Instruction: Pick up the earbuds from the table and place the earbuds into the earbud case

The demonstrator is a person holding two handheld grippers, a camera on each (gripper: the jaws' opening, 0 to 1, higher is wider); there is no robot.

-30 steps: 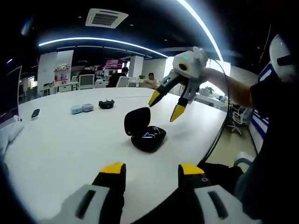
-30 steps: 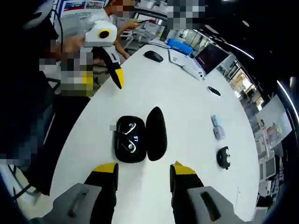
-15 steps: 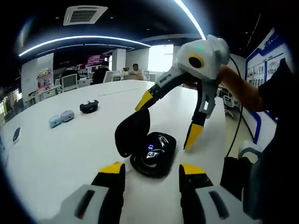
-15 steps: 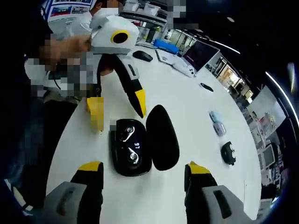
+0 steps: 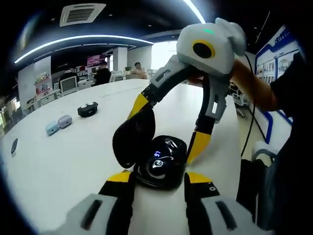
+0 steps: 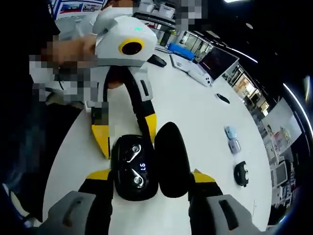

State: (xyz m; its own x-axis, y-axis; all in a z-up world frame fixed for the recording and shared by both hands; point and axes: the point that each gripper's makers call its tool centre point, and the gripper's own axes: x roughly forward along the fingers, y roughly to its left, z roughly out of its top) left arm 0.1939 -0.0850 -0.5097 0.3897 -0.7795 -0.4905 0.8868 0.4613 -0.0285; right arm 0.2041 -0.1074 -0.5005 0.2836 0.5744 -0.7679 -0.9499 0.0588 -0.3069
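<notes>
A black earbud case [image 5: 161,169] lies open on the white table [image 5: 73,156], its lid [image 5: 133,139] tipped back to the left. Two earbuds [image 6: 129,152] sit in the case's wells beside a lit display. My left gripper [image 5: 157,178] is open, its yellow tips flanking the near side of the case base. My right gripper [image 5: 167,126] comes down from the upper right, open, one tip behind the lid and one beside the base. In the right gripper view the case [image 6: 133,169] lies between my right gripper's [image 6: 151,176] open tips, with the left gripper [image 6: 126,133] opposite.
Small pale cases [image 5: 57,122] and a black case [image 5: 88,109] lie farther out on the table; they appear as pale cases [image 6: 232,139] and a black one [image 6: 241,172]. A mouse [image 6: 157,59] and a monitor [image 6: 217,58] stand at the far end. The table edge [image 5: 234,147] runs close by.
Both grippers have closed in on the open case from opposite sides, so each looms larger in the other's view. The case has stayed in place, lid open.
</notes>
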